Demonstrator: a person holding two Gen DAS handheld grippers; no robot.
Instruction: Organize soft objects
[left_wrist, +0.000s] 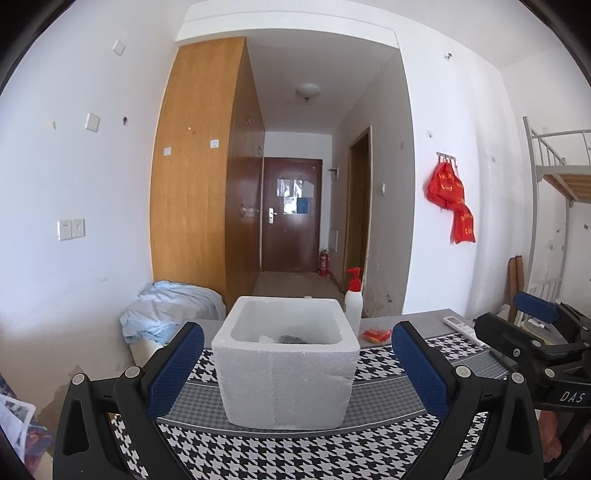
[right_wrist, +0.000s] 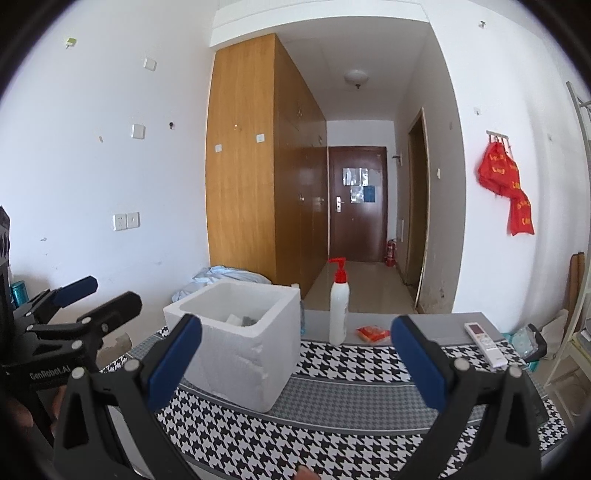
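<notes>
A white foam box (left_wrist: 286, 373) stands on the houndstooth cloth (left_wrist: 295, 454), straight ahead of my left gripper (left_wrist: 297, 363), which is open with nothing between its blue pads. Inside the box lie a dark soft item (left_wrist: 291, 338) and something white; the rest of its inside is hidden. In the right wrist view the same box (right_wrist: 236, 343) sits left of centre, and my right gripper (right_wrist: 297, 362) is open and empty, hovering over the cloth (right_wrist: 332, 435). A small orange packet (right_wrist: 373, 333) lies on the table behind it. The left gripper (right_wrist: 99, 295) shows at the left edge.
A white pump bottle with a red top (right_wrist: 339, 306) stands right of the box. A white remote (right_wrist: 485, 343) lies at the table's right. Light blue fabric (left_wrist: 166, 310) is heaped on a white bin behind the table's left. A bunk bed frame (left_wrist: 554, 166) stands far right.
</notes>
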